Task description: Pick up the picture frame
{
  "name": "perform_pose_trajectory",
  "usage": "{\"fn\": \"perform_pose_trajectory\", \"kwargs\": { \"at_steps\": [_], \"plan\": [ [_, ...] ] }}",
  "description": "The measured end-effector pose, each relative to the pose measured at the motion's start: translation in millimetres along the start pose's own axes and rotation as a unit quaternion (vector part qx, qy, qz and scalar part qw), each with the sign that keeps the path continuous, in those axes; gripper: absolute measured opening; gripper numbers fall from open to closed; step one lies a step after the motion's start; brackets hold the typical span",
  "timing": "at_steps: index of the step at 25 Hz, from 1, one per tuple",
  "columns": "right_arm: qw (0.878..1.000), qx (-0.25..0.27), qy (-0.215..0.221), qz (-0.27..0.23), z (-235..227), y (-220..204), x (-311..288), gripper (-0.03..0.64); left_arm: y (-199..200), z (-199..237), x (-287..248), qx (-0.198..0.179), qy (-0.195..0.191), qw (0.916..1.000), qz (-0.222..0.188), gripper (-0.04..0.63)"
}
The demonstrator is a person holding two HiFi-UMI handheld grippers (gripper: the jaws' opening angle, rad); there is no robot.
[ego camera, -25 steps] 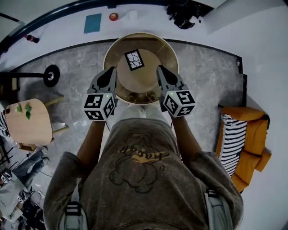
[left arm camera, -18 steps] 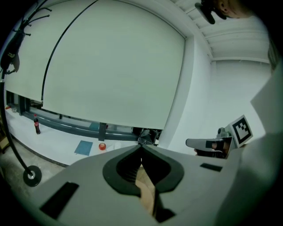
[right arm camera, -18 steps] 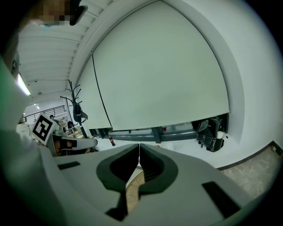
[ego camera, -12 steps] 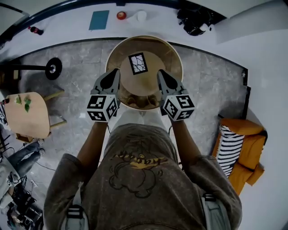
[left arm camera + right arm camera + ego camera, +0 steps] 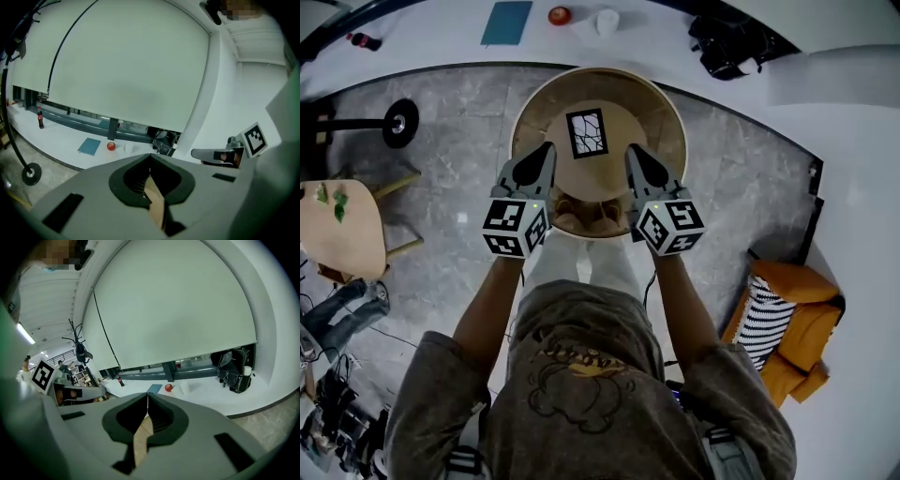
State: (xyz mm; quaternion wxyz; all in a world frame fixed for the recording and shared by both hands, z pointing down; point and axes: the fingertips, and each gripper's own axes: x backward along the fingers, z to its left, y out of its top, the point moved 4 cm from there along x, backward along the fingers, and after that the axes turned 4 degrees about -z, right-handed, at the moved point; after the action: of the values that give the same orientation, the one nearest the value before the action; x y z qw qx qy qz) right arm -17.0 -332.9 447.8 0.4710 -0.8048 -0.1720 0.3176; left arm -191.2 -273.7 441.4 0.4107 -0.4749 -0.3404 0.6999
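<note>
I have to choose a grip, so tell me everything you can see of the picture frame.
The picture frame is small and rectangular, with a thin dark border round a white picture crossed by dark branching lines. It seems to lie face up, slightly askew, near the middle of the round wooden table, touching only that. The left gripper and right gripper, both shut, flank it without touching it.

Motif in picture frame (image 5: 587, 133) indistinct

Lounge-like indoor room: grey marble floor (image 5: 441, 216), orange armchair (image 5: 811, 291), round wooden table (image 5: 667, 122), curved white ledge (image 5: 441, 37).
</note>
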Motion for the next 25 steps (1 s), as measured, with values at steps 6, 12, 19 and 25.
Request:
{"fn": "perform_pose_trajectory", "kwargs": {
  "at_steps": [6, 12, 19, 25],
  "plan": [
    [1.0, 0.001, 0.009, 0.011, -28.7, -32.2, -38.7, 0.02, -37.9, 24.0, -39.1, 0.017, 0.016, 0.9997, 0.011, 0.018],
    [1.0, -0.007, 0.016, 0.021, -49.8, -75.5, -77.1, 0.02, -75.8, 51.8, -73.6, 0.042, 0.024, 0.9988, 0.013, 0.018],
    [0.999, -0.026, 0.001, 0.034, -72.7, -144.6, -109.7, 0.02, -143.3, 79.3, -106.7, 0.057, 0.028, 0.9977, 0.021, 0.018],
    [0.999, -0.023, -0.01, 0.042, -92.9, -172.6, -122.1, 0.02, -180.3, 91.8, -126.3, 0.056, 0.038, 0.9974, 0.025, 0.02]
  ]
}}
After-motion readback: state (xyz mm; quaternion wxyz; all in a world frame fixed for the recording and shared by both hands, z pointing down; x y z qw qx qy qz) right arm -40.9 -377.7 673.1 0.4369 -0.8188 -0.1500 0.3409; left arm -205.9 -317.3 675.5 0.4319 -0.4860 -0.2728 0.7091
